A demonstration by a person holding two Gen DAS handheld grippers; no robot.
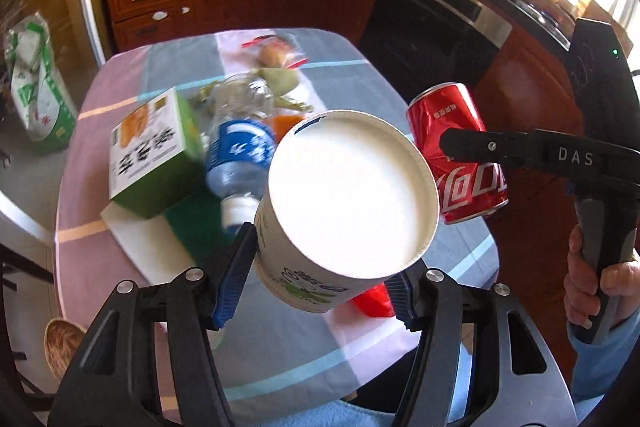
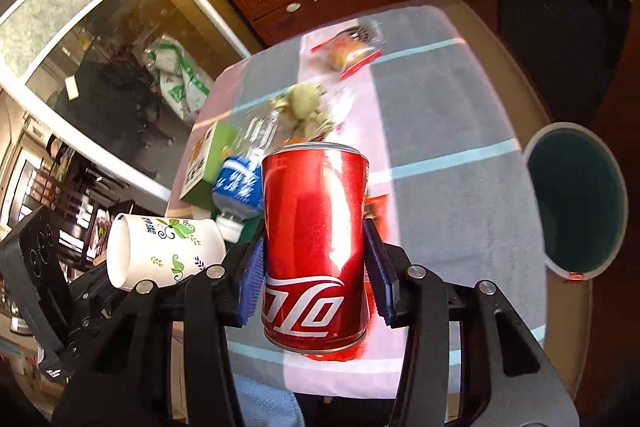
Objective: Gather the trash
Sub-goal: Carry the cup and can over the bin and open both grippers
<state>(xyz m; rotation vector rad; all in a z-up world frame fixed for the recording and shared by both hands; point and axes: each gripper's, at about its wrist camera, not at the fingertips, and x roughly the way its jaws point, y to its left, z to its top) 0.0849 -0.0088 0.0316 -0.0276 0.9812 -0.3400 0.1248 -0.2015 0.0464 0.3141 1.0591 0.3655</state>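
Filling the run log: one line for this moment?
left gripper: shut on paper cup | right gripper: shut on red can | bin: right of table

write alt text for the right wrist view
The right tool grips a red cola can above a table with a striped cloth. To its left the left tool holds a floral paper cup; behind lie a bottle, a green box and wrappers, and an open bin stands right of the table.

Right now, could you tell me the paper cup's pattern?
White paper cup with green leaves and blue swirls, clearest in the right wrist view.
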